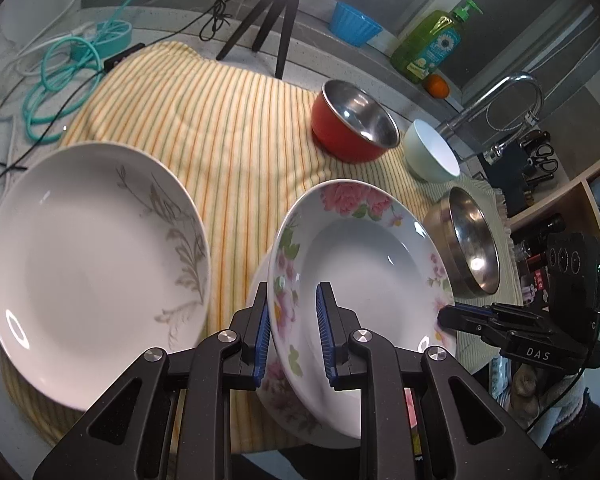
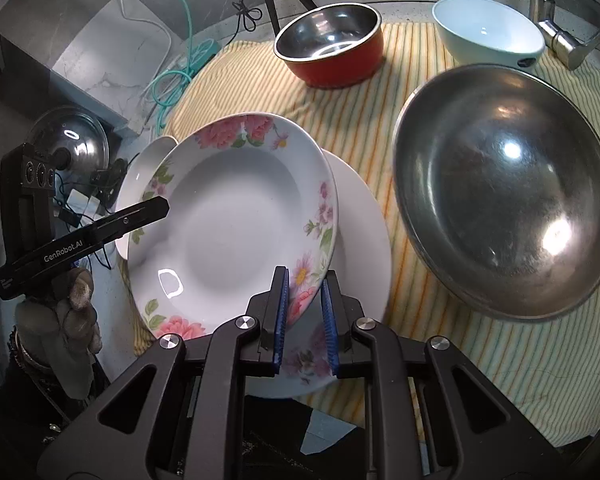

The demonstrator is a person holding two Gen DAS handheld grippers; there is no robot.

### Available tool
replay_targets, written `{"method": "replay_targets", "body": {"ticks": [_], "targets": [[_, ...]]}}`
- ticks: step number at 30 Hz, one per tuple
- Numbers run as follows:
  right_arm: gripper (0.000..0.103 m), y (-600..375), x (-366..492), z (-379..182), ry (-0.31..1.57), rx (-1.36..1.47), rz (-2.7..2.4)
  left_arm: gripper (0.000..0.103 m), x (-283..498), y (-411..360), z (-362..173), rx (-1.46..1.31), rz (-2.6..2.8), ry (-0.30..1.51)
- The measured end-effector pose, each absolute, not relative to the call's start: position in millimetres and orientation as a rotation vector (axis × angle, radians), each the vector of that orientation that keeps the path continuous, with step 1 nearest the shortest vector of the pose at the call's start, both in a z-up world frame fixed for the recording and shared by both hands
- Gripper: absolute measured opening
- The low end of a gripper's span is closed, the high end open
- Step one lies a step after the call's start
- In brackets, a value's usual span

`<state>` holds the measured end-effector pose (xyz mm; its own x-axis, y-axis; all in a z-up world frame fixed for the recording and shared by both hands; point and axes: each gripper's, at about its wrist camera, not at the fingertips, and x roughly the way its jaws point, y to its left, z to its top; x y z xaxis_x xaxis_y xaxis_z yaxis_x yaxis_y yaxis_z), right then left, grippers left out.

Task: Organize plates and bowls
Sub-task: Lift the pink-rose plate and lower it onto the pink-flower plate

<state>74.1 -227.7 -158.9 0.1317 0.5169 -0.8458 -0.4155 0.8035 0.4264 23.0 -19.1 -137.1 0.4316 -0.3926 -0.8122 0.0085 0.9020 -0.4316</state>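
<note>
A pink-flowered deep plate (image 1: 360,264) is lifted and tilted above another flowered plate (image 2: 356,216) on the striped cloth. My left gripper (image 1: 292,312) is shut on its near-left rim. My right gripper (image 2: 305,298) is shut on its opposite rim; it shows at the right of the left wrist view (image 1: 460,316). The lifted plate also shows in the right wrist view (image 2: 228,224). A white plate with a grey leaf pattern (image 1: 92,268) lies to the left. A red steel-lined bowl (image 1: 354,122), a pale blue bowl (image 1: 430,152) and a large steel bowl (image 2: 504,188) stand on the cloth.
The striped cloth (image 1: 220,120) covers the counter. A black tripod (image 1: 276,20), teal cable (image 1: 60,76), blue cup (image 1: 354,24) and green soap bottle (image 1: 430,44) sit at the back. A faucet (image 1: 512,96) stands at the right. A pot lid (image 2: 72,140) lies at the left.
</note>
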Motion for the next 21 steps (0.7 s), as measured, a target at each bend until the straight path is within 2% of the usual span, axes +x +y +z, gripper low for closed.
{"method": "replay_targets", "body": {"ticks": [21], "targets": [[0.017, -228, 72, -175, 1.282, 0.012, 0.67, 0.02, 6, -38, -154, -0.344, -0.22, 1.141]]}}
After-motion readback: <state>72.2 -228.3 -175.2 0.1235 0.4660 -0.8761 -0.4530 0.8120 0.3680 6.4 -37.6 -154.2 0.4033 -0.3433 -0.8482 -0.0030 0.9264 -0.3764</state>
